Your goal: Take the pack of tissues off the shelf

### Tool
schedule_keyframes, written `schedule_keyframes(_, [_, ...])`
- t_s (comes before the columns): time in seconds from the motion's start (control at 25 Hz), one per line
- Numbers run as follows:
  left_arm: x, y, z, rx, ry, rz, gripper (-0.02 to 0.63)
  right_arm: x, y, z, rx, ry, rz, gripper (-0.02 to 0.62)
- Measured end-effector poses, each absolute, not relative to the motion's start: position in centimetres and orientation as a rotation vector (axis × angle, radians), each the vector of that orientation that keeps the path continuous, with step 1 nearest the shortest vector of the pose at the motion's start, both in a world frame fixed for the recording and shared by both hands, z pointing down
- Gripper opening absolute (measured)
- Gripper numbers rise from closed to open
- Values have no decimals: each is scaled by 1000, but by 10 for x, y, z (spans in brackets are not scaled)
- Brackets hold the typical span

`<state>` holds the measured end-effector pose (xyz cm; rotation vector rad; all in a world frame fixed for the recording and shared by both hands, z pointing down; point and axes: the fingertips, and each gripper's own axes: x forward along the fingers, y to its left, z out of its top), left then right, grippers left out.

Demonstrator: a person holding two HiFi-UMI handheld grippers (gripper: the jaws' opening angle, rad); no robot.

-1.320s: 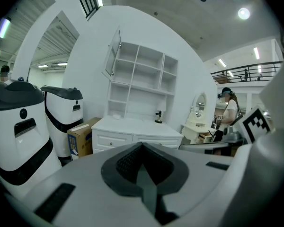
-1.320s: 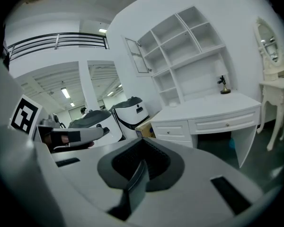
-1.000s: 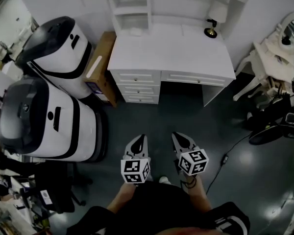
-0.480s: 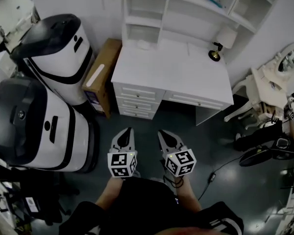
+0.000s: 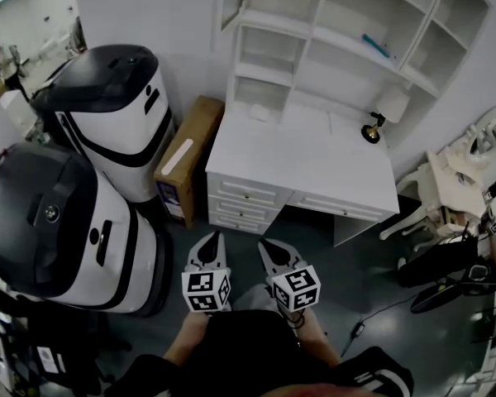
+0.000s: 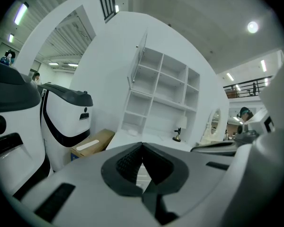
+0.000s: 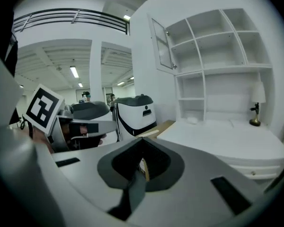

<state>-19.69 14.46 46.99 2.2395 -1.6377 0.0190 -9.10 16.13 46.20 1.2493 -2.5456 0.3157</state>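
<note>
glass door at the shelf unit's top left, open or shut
Open: the glass door stands swung out from the shelf unit, angled away from the front of its top-left compartment.

two grippers: left gripper point(image 5: 214, 236), right gripper point(image 5: 264, 245). two white-and-black machines: far machine point(image 5: 120, 110), near machine point(image 5: 58, 222). one cardboard box point(image 5: 186, 160). one desk point(image 5: 314, 160), with one lamp point(image 5: 383, 114) at its rear right corner, one tissue pack point(image 5: 259, 112) at its rear left corner.

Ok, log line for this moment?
stage: before reach | left tongs: shut, empty | right tongs: shut, empty | tissues: low on shelf, untouched
</note>
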Motion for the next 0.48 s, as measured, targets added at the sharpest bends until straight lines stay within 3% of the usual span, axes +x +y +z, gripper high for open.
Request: schedule_keyframes(0.48, [-168,120,485,2281,-1527,92,9,-83,136,471,1251,-2497,248,20])
